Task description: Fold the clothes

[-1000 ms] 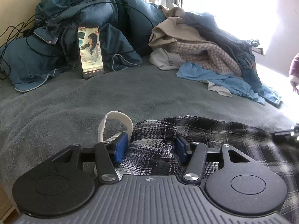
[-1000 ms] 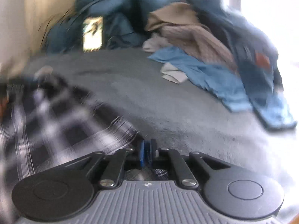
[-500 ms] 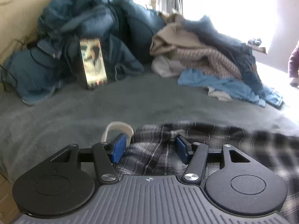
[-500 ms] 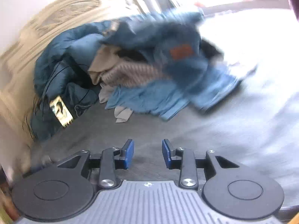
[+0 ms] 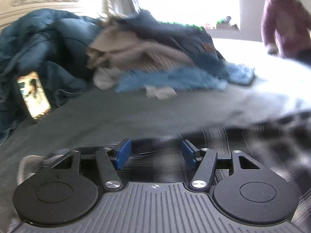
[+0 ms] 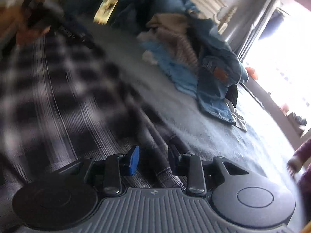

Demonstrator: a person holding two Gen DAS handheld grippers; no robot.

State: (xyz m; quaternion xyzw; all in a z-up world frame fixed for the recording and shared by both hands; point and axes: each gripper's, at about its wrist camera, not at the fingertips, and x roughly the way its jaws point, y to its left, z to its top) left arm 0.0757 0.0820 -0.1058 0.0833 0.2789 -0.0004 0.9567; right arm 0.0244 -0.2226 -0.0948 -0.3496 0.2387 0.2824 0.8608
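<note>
A black-and-white plaid garment [image 5: 252, 141] lies spread on the grey bed cover [image 5: 116, 112], heavily blurred. My left gripper [image 5: 155, 152] hovers low over its edge. Its blue pads [image 5: 122, 153] stand well apart, with dark plaid under and between them, not pinched. In the right wrist view the plaid garment [image 6: 58, 81] fills the left half. A raised fold of it runs between the jaws of my right gripper [image 6: 153, 159]. Those jaws are closing, and a dark gap still shows beside the left pad [image 6: 134, 161].
A pile of mixed clothes [image 5: 155, 58] sits at the back of the bed, with a blue duvet [image 5: 48, 38] and a lit phone [image 5: 34, 95] propped to its left. A person in purple [image 5: 283, 23] stands at the far right by the bright window.
Both views have swung and rolled. The left gripper slid along the plaid garment's edge. The right gripper let go, passed open over bare bed, and now straddles a plaid fold.
</note>
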